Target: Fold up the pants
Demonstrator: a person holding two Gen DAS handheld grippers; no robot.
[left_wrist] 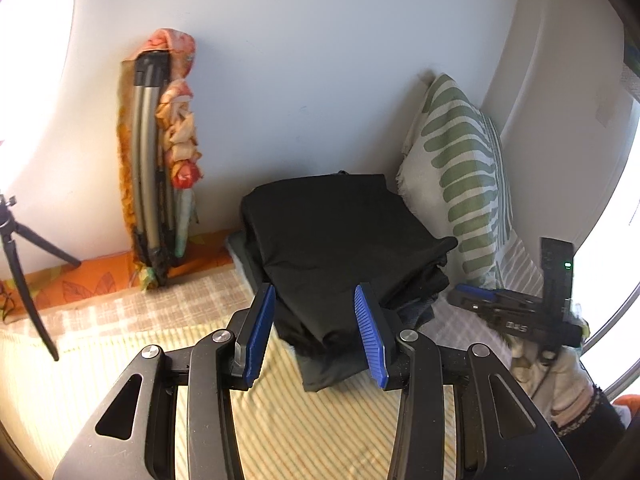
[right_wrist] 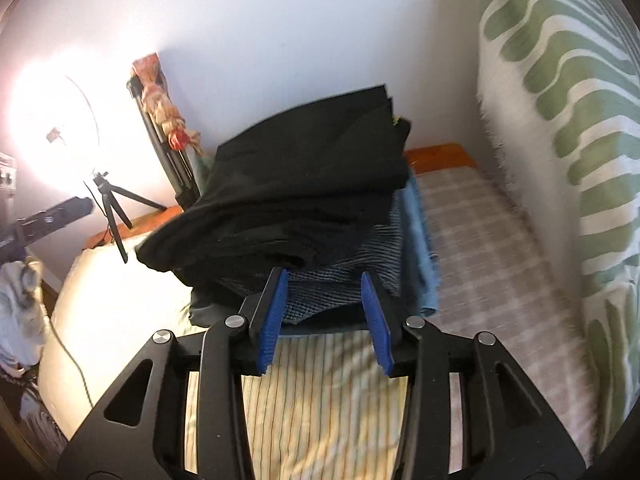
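Folded black pants (left_wrist: 336, 232) lie on top of a stack of folded clothes on the bed; they also show in the right wrist view (right_wrist: 304, 176). Under them are a grey knit piece (right_wrist: 340, 280) and a blue denim piece (right_wrist: 420, 248). My left gripper (left_wrist: 316, 300) is open, its blue pads either side of the stack's near corner, holding nothing. My right gripper (right_wrist: 324, 284) is open just in front of the stack's lower layers, holding nothing. The right gripper also shows at the right of the left wrist view (left_wrist: 516, 308).
A green-and-white striped pillow (left_wrist: 464, 184) leans on the wall right of the stack. A folded frame with floral cloth (left_wrist: 160, 168) leans on the wall at left. A small black tripod (left_wrist: 20, 264) stands far left. The striped bed sheet (left_wrist: 320, 420) spreads below.
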